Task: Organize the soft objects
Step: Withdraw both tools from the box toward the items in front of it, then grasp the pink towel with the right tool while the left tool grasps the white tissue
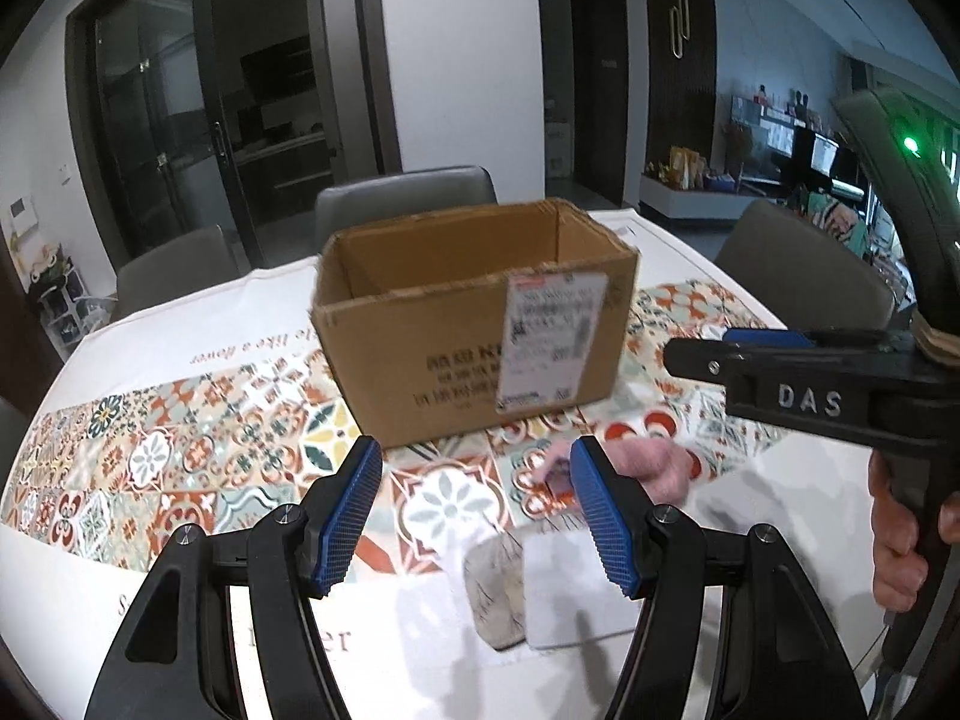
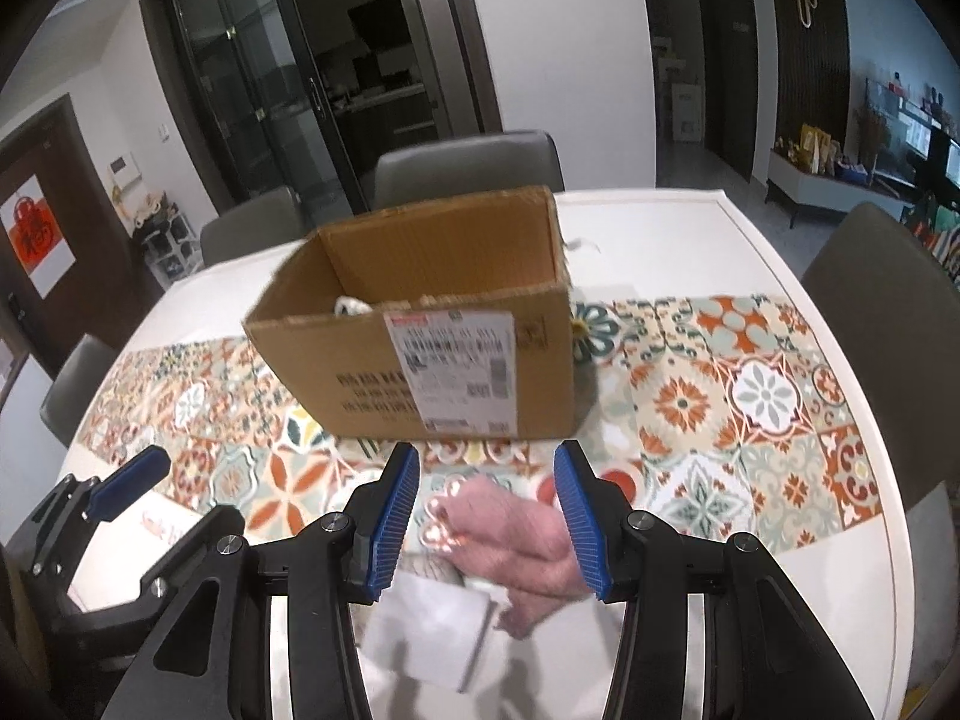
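An open cardboard box (image 1: 474, 324) stands on a white table (image 1: 198, 324) laid with a patterned tile-print runner (image 1: 180, 456), a white shipping label (image 1: 549, 342) stuck on its near face; from the left wrist view the box sits at twelve o'clock, beyond the fingertips. In the right wrist view something pale and rope-like (image 2: 351, 305) shows just inside the box at its near left corner, too small to identify. The left gripper (image 1: 477, 516) hangs above the table with its blue pads (image 1: 348, 516) spread and nothing between them; its jaws are released. Below and slightly toward five o'clock of it lie a grey folded cloth (image 1: 495, 594) and a white folded cloth (image 1: 576, 582), touching each other, with a pink fuzzy cloth (image 1: 654, 468) just past them at about two o'clock, beside the right-hand pad. The right gripper (image 2: 486, 525) is also released, its pads apart above the pink fuzzy cloth, which lies on the runner between and beneath them, not pinched. A person's hand (image 1: 900, 540) grips that tool's handle at three o'clock in the left view. Grey chairs (image 1: 408, 198) stand around the far side of the table.
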Motion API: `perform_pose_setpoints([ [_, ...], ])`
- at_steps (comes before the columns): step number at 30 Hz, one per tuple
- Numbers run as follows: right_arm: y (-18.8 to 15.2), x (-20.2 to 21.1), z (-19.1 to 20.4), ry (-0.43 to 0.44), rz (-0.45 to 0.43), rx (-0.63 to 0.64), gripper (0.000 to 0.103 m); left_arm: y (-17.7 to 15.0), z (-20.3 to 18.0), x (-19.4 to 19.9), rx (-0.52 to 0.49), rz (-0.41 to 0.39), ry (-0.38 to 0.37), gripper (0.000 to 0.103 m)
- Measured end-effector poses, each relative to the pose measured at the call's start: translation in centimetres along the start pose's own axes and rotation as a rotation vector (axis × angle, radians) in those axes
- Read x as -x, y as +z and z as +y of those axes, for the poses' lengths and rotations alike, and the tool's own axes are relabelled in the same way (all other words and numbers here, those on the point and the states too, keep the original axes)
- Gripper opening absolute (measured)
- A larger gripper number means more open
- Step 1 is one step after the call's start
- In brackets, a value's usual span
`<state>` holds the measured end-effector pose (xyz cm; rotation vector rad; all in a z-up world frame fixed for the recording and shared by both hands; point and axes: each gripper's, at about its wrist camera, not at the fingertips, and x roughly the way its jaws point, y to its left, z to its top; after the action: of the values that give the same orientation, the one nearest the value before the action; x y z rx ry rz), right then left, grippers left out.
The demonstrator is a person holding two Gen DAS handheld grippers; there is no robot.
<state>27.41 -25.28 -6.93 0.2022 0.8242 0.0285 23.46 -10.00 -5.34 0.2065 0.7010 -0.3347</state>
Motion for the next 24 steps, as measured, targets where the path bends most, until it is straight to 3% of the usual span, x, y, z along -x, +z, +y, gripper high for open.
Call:
perform_pose_setpoints([
  [24, -4.5, -6.2, -3.9, 0.053, 0.203, 0.103, 0.049, -6.1, -5.7, -4.6, 0.010, 0.162, 0.010, 0.067],
])
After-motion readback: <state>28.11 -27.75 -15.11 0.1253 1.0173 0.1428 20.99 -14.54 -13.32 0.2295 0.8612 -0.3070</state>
